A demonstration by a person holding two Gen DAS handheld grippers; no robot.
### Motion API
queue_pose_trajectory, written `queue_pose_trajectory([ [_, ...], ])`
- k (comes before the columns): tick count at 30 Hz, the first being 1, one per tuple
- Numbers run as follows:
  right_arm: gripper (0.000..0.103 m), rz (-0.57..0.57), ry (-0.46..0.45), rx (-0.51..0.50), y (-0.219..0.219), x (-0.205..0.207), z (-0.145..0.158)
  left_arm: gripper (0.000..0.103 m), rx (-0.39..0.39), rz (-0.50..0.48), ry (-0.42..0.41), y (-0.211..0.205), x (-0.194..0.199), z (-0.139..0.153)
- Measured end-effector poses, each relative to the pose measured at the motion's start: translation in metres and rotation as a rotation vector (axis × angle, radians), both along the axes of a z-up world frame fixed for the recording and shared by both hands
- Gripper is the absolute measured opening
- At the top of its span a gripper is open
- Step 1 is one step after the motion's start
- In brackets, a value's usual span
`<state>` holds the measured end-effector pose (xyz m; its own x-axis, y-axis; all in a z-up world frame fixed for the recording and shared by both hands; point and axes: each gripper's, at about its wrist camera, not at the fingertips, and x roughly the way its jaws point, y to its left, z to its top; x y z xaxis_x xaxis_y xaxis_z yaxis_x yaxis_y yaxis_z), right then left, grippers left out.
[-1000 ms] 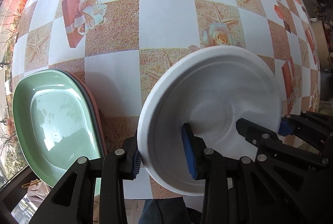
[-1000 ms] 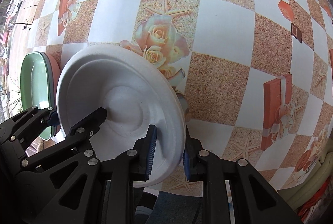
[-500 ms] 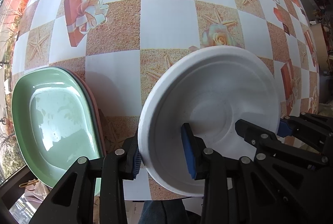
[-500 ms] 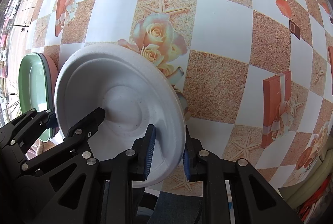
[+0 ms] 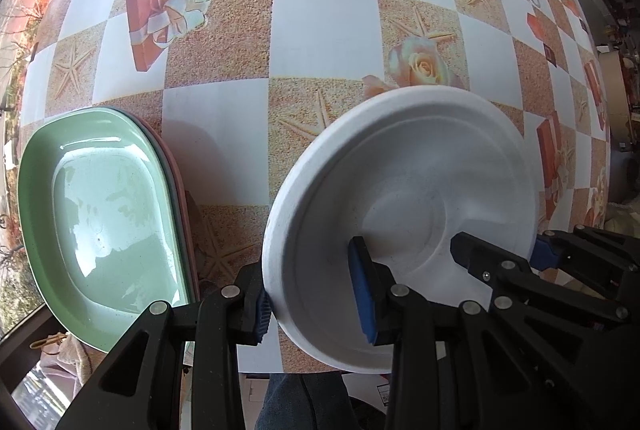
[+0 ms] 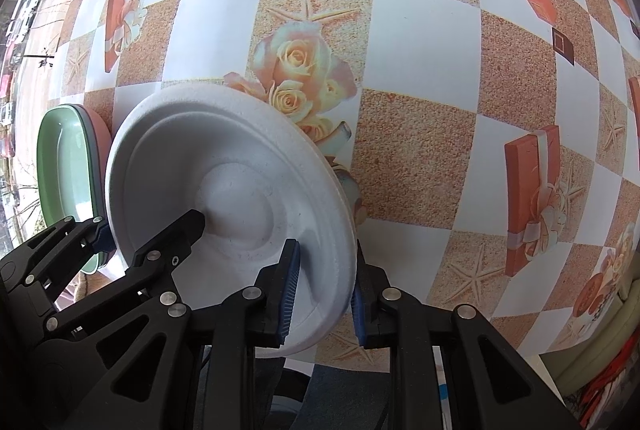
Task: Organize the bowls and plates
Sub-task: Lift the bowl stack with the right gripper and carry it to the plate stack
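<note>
A white foam bowl (image 5: pixel 404 190) hangs tilted above the table, gripped at its rim from two sides. My left gripper (image 5: pixel 314 304) is shut on the bowl's left rim, one blue pad inside and one outside. My right gripper (image 6: pixel 324 302) is shut on the opposite rim in the same way. In the right wrist view the bowl (image 6: pixel 224 170) fills the lower left, with the left gripper (image 6: pixel 148 228) on its far side. A stack of plates with a green plate (image 5: pixel 100 214) on top lies left of the bowl, pink plates under it. The green plate (image 6: pixel 64 166) also shows at the left edge.
The table (image 5: pixel 320 38) wears a checked cloth printed with starfish, roses and gift boxes. Its near edge runs just below the bowl and the plate stack. A person's dark trouser leg (image 5: pixel 296 406) shows under that edge. Room clutter lies beyond the table's right side.
The bowl and both grippers have drifted only slightly over the table. Both grips on the rim look unchanged.
</note>
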<state>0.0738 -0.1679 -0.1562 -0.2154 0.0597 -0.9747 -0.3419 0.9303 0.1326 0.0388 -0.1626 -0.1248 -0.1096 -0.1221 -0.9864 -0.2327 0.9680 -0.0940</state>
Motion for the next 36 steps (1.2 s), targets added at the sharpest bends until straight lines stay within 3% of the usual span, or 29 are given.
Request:
queue_pose_trajectory([
  [11, 0.025, -0.003, -0.039, 0.023, -0.002, 0.007, 0.038, 0.038, 0.034, -0.007, -0.106, 0.023, 0.0, 0.05],
  [23, 0.025, 0.095, -0.118, 0.061, 0.043, 0.008, 0.077, 0.038, 0.089, 0.14, -0.168, 0.098, -0.026, 0.088],
  [29, 0.025, 0.182, -0.113, 0.089, 0.08, 0.0, 0.079, 0.038, 0.11, 0.246, -0.154, 0.138, -0.046, 0.085],
  [36, 0.025, 0.257, -0.074, 0.102, 0.126, -0.014, 0.059, 0.037, 0.111, 0.35, -0.105, 0.176, -0.07, 0.067],
])
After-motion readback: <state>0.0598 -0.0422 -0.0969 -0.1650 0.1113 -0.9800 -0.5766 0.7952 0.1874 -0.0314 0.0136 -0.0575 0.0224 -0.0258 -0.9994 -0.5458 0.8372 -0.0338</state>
